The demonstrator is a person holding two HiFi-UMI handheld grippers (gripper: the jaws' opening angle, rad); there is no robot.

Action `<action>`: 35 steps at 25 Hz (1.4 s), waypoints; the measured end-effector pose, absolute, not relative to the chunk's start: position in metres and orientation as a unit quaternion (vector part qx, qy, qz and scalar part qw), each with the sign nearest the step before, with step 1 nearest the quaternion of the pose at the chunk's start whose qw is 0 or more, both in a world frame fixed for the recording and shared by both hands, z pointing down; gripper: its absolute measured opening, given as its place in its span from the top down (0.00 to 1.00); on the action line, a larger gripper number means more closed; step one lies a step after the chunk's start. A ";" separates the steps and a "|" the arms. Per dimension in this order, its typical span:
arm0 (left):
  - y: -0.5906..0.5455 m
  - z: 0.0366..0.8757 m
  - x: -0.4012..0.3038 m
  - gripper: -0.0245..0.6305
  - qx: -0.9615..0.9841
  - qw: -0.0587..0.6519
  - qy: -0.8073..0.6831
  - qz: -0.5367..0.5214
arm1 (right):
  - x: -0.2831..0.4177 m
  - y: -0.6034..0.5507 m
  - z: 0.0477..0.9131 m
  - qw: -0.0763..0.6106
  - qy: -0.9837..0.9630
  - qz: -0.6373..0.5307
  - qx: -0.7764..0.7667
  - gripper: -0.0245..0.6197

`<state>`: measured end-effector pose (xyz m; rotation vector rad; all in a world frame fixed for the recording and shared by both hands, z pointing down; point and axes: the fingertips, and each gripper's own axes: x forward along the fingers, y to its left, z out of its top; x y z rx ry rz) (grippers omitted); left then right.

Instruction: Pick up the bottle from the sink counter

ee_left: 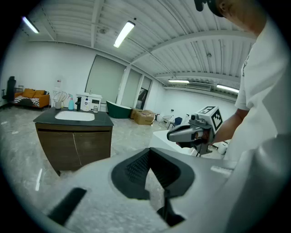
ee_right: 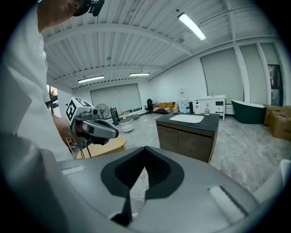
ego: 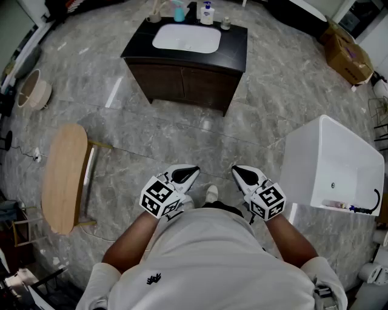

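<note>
The dark sink counter point(ego: 233, 42) with its white basin point(ego: 186, 38) stands far ahead across the marble floor. At its back edge are a blue bottle point(ego: 179, 12), a white pump bottle point(ego: 207, 13) and a small clear one point(ego: 225, 23). In the left gripper view the bottles point(ee_left: 85, 105) are small and far off; the same goes for the bottles point(ee_right: 198, 107) in the right gripper view. My left gripper point(ego: 193, 172) and right gripper point(ego: 236, 171) are held close to the person's waist, side by side. Both are shut with nothing in them, well away from the counter.
An oval wooden table point(ego: 63, 178) stands to the left and a white tub-like box point(ego: 330, 163) to the right. Cardboard boxes point(ego: 348, 54) sit at the far right and a round basket point(ego: 33, 91) at the far left. Marble floor lies between me and the counter.
</note>
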<state>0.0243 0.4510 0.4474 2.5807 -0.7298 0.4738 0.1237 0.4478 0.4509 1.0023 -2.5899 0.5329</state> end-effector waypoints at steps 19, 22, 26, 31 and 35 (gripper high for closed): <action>0.381 0.446 0.105 0.96 0.922 0.211 -0.274 0.173 | 0.234 0.346 0.456 0.120 -0.906 0.159 0.372 0.55; 0.368 0.448 0.108 0.95 0.924 0.210 -0.263 0.179 | 0.243 0.319 0.461 0.118 -0.898 0.158 0.393 0.46; 0.336 0.452 0.102 0.96 0.928 0.211 -0.252 0.177 | 0.238 0.280 0.466 0.123 -0.892 0.153 0.408 0.45; 0.277 0.450 0.093 0.96 0.938 0.204 -0.228 0.165 | 0.225 0.232 0.469 0.134 -0.882 0.154 0.425 0.47; 0.219 0.449 0.071 0.95 0.943 0.197 -0.207 0.173 | 0.205 0.180 0.463 0.135 -0.873 0.153 0.444 0.48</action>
